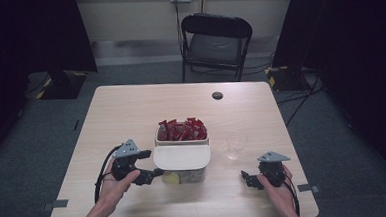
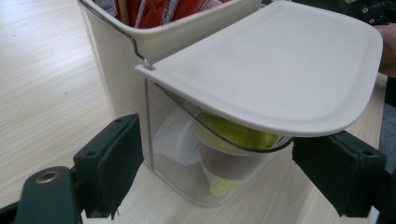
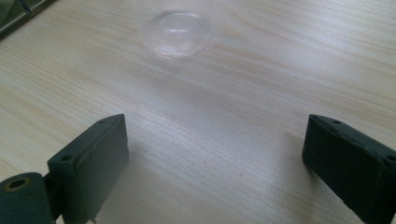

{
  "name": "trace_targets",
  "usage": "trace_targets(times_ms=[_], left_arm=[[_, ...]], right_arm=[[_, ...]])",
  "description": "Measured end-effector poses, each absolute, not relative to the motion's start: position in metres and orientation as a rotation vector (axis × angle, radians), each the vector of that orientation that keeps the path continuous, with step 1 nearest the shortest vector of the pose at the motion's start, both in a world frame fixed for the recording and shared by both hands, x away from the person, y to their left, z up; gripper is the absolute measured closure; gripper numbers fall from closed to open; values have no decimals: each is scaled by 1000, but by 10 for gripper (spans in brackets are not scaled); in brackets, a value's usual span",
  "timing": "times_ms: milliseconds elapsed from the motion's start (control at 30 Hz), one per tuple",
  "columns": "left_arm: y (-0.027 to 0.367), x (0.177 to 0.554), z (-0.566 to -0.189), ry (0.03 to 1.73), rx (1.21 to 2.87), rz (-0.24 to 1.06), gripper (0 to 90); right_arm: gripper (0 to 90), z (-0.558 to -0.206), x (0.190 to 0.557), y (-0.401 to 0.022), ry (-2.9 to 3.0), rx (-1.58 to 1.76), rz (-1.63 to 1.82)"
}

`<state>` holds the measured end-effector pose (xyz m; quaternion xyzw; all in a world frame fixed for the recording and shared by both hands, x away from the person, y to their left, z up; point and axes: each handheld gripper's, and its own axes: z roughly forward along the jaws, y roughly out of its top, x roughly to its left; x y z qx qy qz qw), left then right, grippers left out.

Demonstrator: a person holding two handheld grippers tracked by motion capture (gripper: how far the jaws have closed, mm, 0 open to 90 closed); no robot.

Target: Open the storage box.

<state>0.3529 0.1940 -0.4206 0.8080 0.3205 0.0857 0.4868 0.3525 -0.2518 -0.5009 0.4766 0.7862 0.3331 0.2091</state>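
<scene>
A cream storage box (image 1: 181, 139) stands mid-table with red sachets (image 1: 182, 130) in its open top. Its cream flap (image 1: 181, 157) (image 2: 280, 74) is tipped out level toward me, over a clear lower compartment holding yellow-topped cups (image 2: 233, 135) (image 1: 172, 178). My left gripper (image 1: 151, 165) (image 2: 229, 158) is open, its jaws on either side of that lower compartment's corner, just under the flap and not touching. A clear glass (image 1: 235, 145) (image 3: 177, 32) stands upright to the right of the box. My right gripper (image 1: 249, 179) (image 3: 215, 158) rests open near the table's front right, short of the glass.
The wooden table (image 1: 131, 111) has a black cable hole (image 1: 217, 95) at the back. A black folding chair (image 1: 216, 44) stands behind it. Bare wood lies to the left of the box and behind it.
</scene>
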Motion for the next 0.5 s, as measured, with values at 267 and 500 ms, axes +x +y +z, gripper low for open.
trace_targets(times_ms=[267,500], left_arm=[[188,358,-413,763,1971,215,158],[188,360,-408,767,1958,221,158]], right_arm=[[66,-501,353,-252,2187,1325,926],[66,-501,353,-252,2187,1325,926]])
